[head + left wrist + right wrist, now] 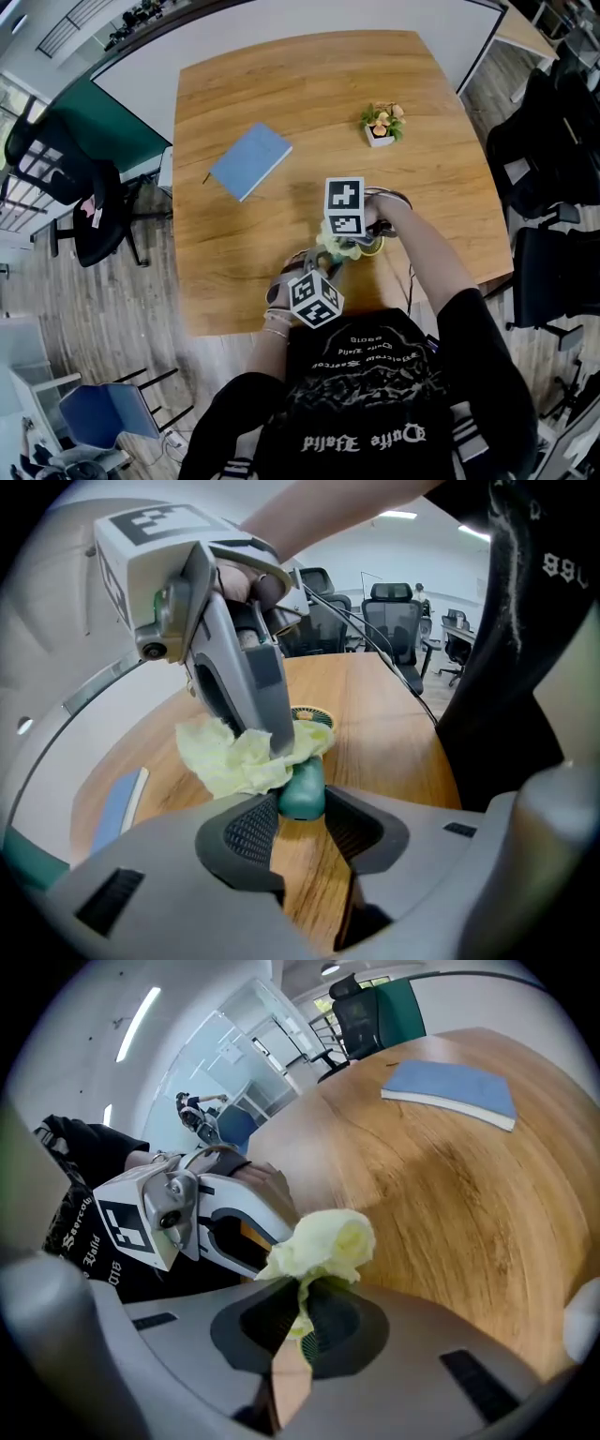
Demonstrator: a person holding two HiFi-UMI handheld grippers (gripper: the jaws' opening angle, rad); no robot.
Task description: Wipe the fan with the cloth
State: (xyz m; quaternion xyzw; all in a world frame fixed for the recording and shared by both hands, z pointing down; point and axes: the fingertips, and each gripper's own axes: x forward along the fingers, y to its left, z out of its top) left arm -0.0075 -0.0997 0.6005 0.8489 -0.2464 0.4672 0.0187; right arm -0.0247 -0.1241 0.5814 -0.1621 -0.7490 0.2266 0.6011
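A small hand fan lies low over the wooden table near its front edge. My left gripper is shut on the fan's teal-green handle, and the round yellow-rimmed fan head points away from me. My right gripper is shut on a crumpled pale yellow cloth. In the left gripper view the cloth is pressed against the near side of the fan head, where the handle begins, by the right gripper's fingers. In the head view the cloth shows between the two marker cubes.
A blue notebook lies on the table's left half. A small potted plant stands at the far right. Black office chairs stand to the left, and more to the right. The person's body is close against the table's front edge.
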